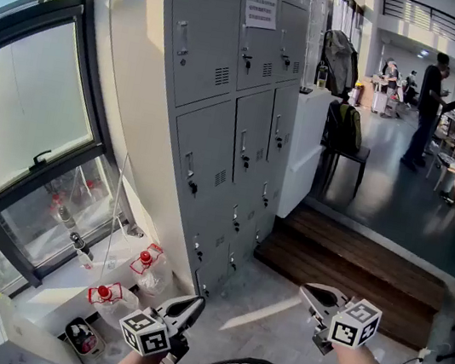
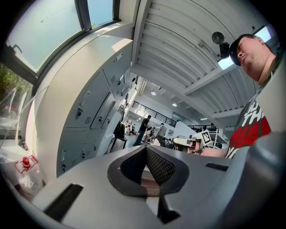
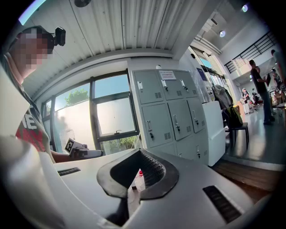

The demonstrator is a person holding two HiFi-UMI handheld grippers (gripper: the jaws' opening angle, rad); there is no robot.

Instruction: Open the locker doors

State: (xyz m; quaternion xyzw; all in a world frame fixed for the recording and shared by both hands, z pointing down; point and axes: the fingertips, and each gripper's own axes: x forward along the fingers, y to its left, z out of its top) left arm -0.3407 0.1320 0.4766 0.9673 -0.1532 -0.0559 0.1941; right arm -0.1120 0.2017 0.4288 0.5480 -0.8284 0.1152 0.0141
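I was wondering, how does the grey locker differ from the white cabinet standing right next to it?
The grey locker is clearly taller than the white cabinet. The locker's front is split into small doors with handles and vents, all shut; the cabinet's visible face is plain. Both stand side by side on the same floor.

window: tall black-framed glass window at left, daylight and a green tree outside | floor: pale tiled floor, dark wooden step, glossy dark hall floor beyond | furniture: black chair beside white cabinet | ceiling: white ribbed ceiling, round ceiling lamps lit
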